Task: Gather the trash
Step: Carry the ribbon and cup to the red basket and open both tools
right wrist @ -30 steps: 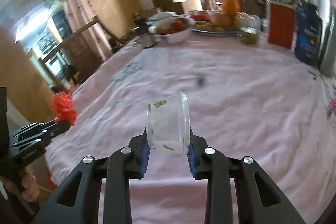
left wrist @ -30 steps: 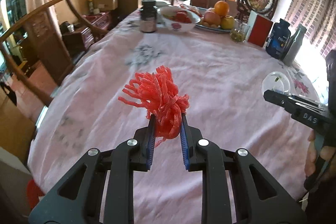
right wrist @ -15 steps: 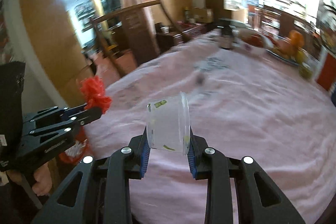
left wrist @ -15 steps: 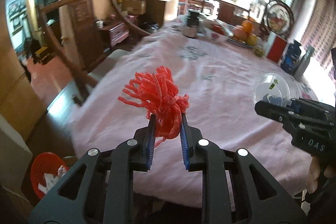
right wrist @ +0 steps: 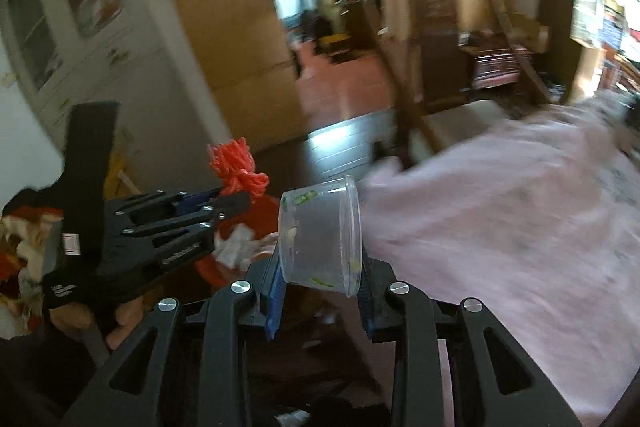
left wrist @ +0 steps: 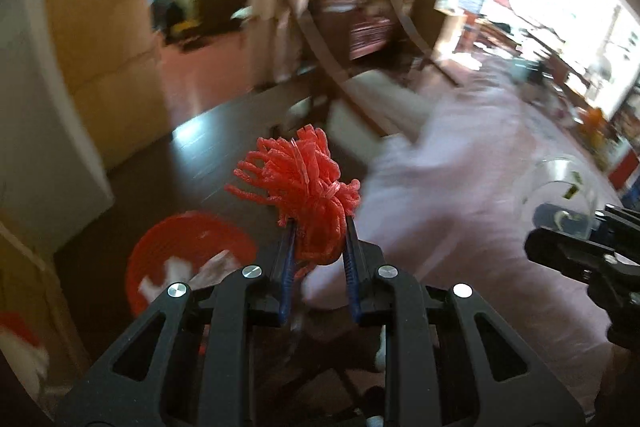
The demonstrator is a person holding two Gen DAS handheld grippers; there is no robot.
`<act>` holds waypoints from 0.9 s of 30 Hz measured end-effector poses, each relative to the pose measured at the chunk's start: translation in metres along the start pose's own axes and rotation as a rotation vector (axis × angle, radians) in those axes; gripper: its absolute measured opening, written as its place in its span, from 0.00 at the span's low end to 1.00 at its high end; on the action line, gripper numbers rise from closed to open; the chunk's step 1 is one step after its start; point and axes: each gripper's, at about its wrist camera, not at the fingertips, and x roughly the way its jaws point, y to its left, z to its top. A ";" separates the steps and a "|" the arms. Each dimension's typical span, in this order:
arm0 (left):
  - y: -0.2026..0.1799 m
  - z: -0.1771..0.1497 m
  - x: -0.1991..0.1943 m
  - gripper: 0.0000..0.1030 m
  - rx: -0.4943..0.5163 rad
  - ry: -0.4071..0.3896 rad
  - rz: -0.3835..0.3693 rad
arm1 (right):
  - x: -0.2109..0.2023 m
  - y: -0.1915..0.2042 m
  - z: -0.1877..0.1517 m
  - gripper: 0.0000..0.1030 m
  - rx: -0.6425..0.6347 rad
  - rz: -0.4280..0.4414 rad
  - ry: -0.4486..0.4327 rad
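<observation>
My left gripper (left wrist: 318,251) is shut on a crumpled red mesh net (left wrist: 308,187) and holds it in the air beyond the table's edge. A red waste basket (left wrist: 180,259) with white paper scraps stands on the dark floor below and to the left. My right gripper (right wrist: 320,279) is shut on a clear plastic cup (right wrist: 320,235) lying sideways with green bits inside. In the right wrist view the left gripper (right wrist: 224,201) with the net (right wrist: 236,171) is to the left, above the basket (right wrist: 224,255). The cup also shows in the left wrist view (left wrist: 560,195).
The table with a pink cloth (left wrist: 480,187) lies to the right, its edge close by. A wooden chair (right wrist: 404,75) stands beside the table. A white cabinet (right wrist: 80,39) and a yellow wall (left wrist: 104,27) are at the left.
Both grippers have swung left off the table, still holding the net and the cup. The red basket on the floor is now nearer and larger in view.
</observation>
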 end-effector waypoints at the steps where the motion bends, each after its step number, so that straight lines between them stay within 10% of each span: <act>1: 0.015 -0.003 0.006 0.22 -0.026 0.019 0.015 | 0.009 0.008 0.002 0.30 -0.010 0.011 0.011; 12: 0.135 -0.047 0.085 0.22 -0.222 0.234 0.195 | 0.166 0.082 0.019 0.30 -0.044 0.145 0.250; 24: 0.168 -0.068 0.120 0.26 -0.269 0.332 0.242 | 0.270 0.081 0.007 0.31 0.067 0.233 0.432; 27: 0.171 -0.069 0.124 0.32 -0.292 0.352 0.249 | 0.274 0.082 0.007 0.46 0.072 0.253 0.429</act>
